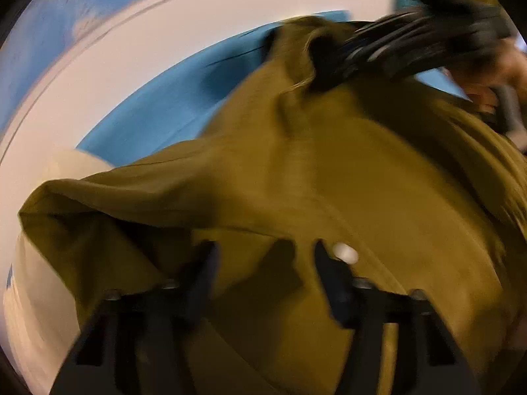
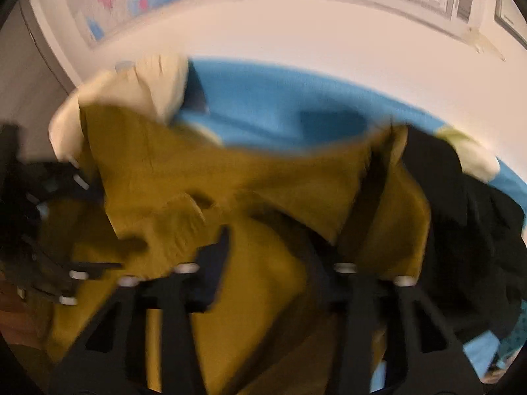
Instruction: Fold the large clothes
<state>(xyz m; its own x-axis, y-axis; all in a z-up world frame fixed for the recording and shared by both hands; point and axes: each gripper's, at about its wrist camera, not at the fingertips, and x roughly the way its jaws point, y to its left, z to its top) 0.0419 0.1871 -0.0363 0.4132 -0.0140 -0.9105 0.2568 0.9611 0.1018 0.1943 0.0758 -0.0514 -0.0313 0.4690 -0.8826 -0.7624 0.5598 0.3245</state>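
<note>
Right now the olive-green garment [image 1: 329, 177] lies bunched on the blue surface [image 1: 158, 112] by the white wall, with a dark garment [image 2: 461, 217] just beside it. The left hand-held gripper [image 1: 263, 256] hangs over the cloth with its jaws part open and nothing visibly pinched, while the right hand-held gripper [image 2: 266, 250] shows a gap over cloth too, though blur makes any grip impossible to tell. Risk: a closing pinch catches several layers or only a loose crease, so the fold drags crooked, or snags the dark piece.
</note>
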